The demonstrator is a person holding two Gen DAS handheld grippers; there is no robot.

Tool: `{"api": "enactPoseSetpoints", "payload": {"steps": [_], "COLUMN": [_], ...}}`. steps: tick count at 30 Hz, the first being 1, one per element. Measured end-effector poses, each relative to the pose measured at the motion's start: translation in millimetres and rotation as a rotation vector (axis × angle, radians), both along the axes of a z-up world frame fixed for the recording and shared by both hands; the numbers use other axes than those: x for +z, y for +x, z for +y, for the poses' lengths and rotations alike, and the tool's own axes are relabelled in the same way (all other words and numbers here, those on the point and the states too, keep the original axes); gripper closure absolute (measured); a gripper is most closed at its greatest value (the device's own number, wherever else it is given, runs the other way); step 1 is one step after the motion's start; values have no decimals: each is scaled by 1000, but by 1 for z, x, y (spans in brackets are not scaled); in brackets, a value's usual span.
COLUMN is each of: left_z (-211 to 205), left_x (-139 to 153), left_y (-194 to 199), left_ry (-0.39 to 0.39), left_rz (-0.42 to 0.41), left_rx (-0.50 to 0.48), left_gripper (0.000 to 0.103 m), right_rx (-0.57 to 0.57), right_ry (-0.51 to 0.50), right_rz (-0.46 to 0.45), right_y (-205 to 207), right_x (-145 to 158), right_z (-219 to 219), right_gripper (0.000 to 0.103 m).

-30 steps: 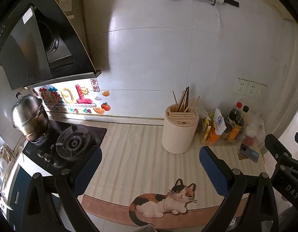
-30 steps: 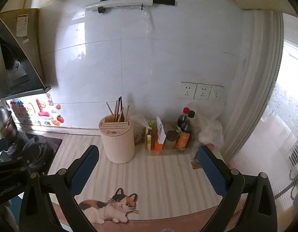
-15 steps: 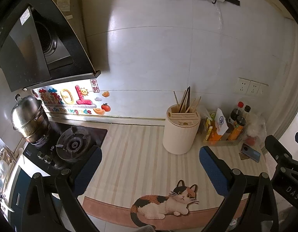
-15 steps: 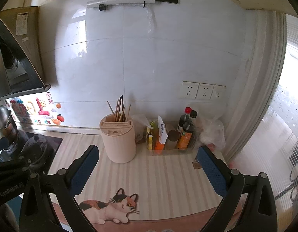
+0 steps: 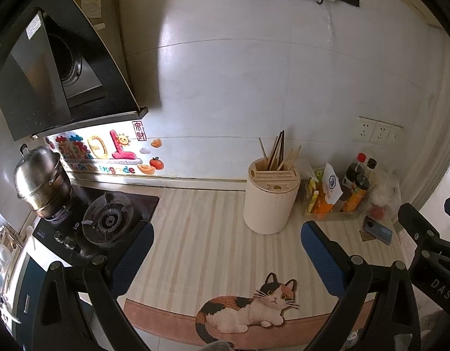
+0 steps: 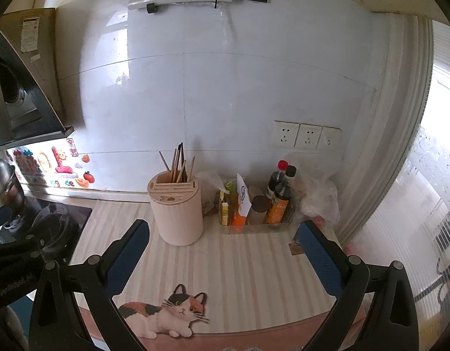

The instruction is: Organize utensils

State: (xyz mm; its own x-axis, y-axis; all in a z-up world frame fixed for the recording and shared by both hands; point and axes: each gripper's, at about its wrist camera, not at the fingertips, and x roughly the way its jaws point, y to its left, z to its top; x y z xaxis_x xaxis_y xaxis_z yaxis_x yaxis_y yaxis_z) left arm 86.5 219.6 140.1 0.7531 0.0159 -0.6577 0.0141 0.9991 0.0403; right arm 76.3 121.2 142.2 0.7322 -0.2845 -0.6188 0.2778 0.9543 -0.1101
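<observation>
The striped worktop [image 5: 201, 234] runs along the white tiled wall, and a cream utensil holder [image 5: 271, 201] stands upright on it near the wall; everything else is placed from that holder. Well to the holder's left, above the stove, hangs the black range hood [image 5: 49, 73]. Under the hood, a gas hob [image 5: 108, 222] sits at the worktop's left end, and a lidded steel steamer pot [image 5: 40, 181] stands on the hob's far burner. In front of the holder, at the worktop's near edge, lies a mat printed with a calico cat [image 5: 248, 310].

The left hand-held gripper [image 5: 225, 251] hovers in front of the holder with its blue-padded fingers spread wide and nothing between them. The right hand-held gripper [image 6: 222, 251] also hangs in front of the holder, jaws wide apart and empty.

Just right of the holder, a clear tray [image 6: 254, 228] holds sauce bottles [image 6: 280, 201] and cartons. Right of the tray and further from the holder, a dark smartphone [image 5: 377, 232] lies flat. A bundle of chopsticks [image 5: 279, 152] stands in the rear compartment of the holder, leaning at slightly different angles; the slotted front section shows nothing sticking out.
</observation>
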Motion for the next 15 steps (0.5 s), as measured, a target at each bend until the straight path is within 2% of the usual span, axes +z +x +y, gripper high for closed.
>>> {"api": "enactPoseSetpoints", "payload": {"steps": [15], "left_z": [0], "left_x": [-2], "left_y": [2], "left_ry": [-2], "left_rz": [-1], "left_rx": [-9], "left_gripper": [0], "right_rx": [-6], "right_ry": [-5], "right_rz": [9], "right_y": [2], "right_x": [-2], "right_z": [-2], "right_gripper": [0]}}
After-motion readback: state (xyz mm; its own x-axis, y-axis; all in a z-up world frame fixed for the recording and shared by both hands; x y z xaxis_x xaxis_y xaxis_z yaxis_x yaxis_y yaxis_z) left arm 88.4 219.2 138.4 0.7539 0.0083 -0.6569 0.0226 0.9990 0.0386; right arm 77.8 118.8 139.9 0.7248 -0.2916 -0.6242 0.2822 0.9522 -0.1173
